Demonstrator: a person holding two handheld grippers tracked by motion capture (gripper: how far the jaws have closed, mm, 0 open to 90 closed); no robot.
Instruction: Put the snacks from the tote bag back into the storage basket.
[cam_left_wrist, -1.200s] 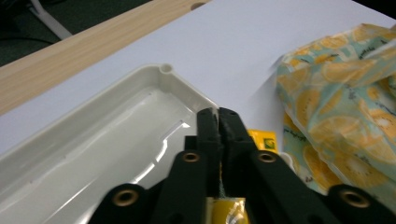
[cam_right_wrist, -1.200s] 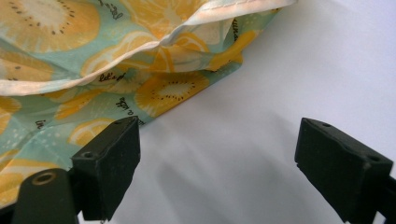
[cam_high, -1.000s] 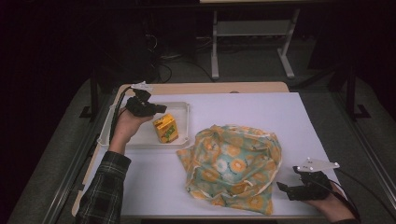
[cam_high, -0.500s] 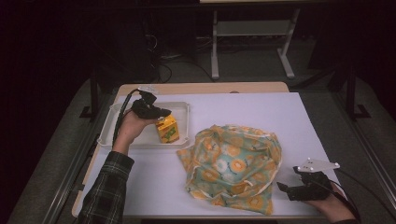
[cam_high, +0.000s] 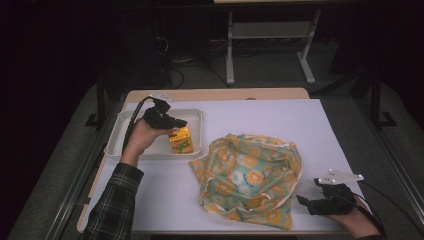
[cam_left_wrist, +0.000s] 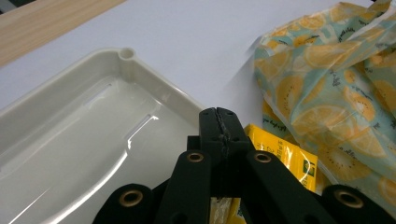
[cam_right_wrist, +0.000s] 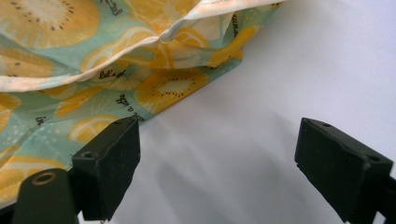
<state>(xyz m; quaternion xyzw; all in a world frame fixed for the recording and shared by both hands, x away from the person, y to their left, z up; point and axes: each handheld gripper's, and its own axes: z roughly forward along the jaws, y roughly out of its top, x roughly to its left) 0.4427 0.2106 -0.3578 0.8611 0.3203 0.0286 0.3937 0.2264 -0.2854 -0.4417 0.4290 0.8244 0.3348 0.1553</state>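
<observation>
A yellow juice carton (cam_high: 181, 140) stands in the right part of a white tray (cam_high: 131, 148). My left gripper (cam_high: 173, 121) hovers just over the carton's top, its jaws shut with nothing between them. In the left gripper view the closed tips (cam_left_wrist: 217, 122) sit in front of the carton (cam_left_wrist: 286, 150) and the tray (cam_left_wrist: 70, 140). A fabric bag (cam_high: 250, 175) printed with orange slices lies crumpled mid-table. My right gripper (cam_high: 305, 202) rests at the bag's near right corner, open. In the right gripper view the gripper (cam_right_wrist: 217, 154) has bare table between its pads and the bag (cam_right_wrist: 93, 60) edge by the left pad.
White paper (cam_high: 280, 120) covers the wooden table (cam_high: 215, 94). The tray's left half holds nothing. Beyond the table's far edge stands a metal frame (cam_high: 270, 40) on a dark floor. The person's plaid sleeve (cam_high: 112, 205) comes in at the lower left.
The left hand has slid a little to the right over the tray, bringing its shut gripper above the carton. The right gripper and the bag have stayed put.
</observation>
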